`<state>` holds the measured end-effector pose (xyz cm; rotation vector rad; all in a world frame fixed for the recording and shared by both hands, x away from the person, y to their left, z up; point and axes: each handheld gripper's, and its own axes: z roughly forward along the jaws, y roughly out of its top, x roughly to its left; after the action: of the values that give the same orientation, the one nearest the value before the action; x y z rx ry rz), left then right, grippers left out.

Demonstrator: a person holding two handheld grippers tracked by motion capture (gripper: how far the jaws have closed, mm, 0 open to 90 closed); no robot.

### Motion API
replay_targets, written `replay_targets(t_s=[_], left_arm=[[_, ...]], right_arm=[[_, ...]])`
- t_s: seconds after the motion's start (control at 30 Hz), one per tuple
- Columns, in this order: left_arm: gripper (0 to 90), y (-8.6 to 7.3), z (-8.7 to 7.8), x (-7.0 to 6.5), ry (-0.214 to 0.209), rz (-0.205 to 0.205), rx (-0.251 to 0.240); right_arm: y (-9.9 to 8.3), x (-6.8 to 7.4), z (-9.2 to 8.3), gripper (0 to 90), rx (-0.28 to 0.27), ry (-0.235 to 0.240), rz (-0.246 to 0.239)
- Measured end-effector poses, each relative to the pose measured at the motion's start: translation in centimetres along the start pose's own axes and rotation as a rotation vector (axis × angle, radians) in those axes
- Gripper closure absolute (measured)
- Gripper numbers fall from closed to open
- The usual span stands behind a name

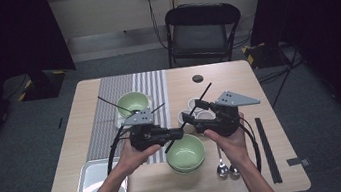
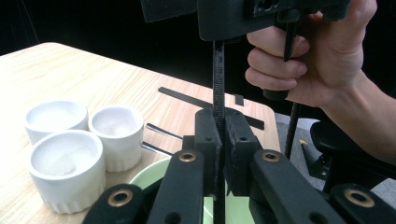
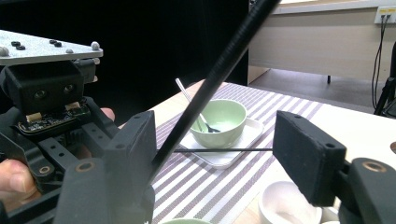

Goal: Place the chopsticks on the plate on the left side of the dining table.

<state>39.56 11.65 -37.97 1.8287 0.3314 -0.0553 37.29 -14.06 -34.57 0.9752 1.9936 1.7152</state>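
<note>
My left gripper (image 1: 179,133) (image 2: 223,122) is shut on a black chopstick (image 1: 203,94) (image 2: 218,79), which stands upright between its pads in the left gripper view. The stick slants up past my right gripper (image 1: 188,120) (image 3: 219,144). In the right gripper view the chopstick (image 3: 219,65) leans along the left jaw, while the other jaw stands well away from it, so this gripper is open. Both grippers hover over a green bowl (image 1: 185,153) (image 2: 144,176) near the table's front.
Three white cups (image 1: 199,109) (image 2: 70,140) stand behind the front bowl. A second green bowl (image 1: 133,102) (image 3: 219,119) with a spoon sits on a white tray (image 3: 245,135) on the striped runner. A metal tray (image 1: 95,183), two spoons (image 1: 224,169) and black chopsticks (image 1: 266,148) lie near the front edge.
</note>
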Motion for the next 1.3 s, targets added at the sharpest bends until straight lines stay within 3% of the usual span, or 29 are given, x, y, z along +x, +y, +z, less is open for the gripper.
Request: replay_targets(t_s=[0.3, 0.73, 1.3], left_arm=[[85.8, 0.3, -0.5, 0.0, 0.010, 0.001, -0.012], [85.8, 0.6, -1.5, 0.3, -0.001, 0.010, -0.029], [85.8, 0.5, -1.8, 0.7, 0.004, 0.010, -0.022]], right_arm=[[0.0, -0.2, -0.2, 30.0, -0.018, -0.031, -0.023], [-0.1, -1.1, -0.7, 30.2, -0.019, -0.088, -0.015], [-0.4, -3.2, -2.0, 25.5, -0.017, -0.157, 0.001]])
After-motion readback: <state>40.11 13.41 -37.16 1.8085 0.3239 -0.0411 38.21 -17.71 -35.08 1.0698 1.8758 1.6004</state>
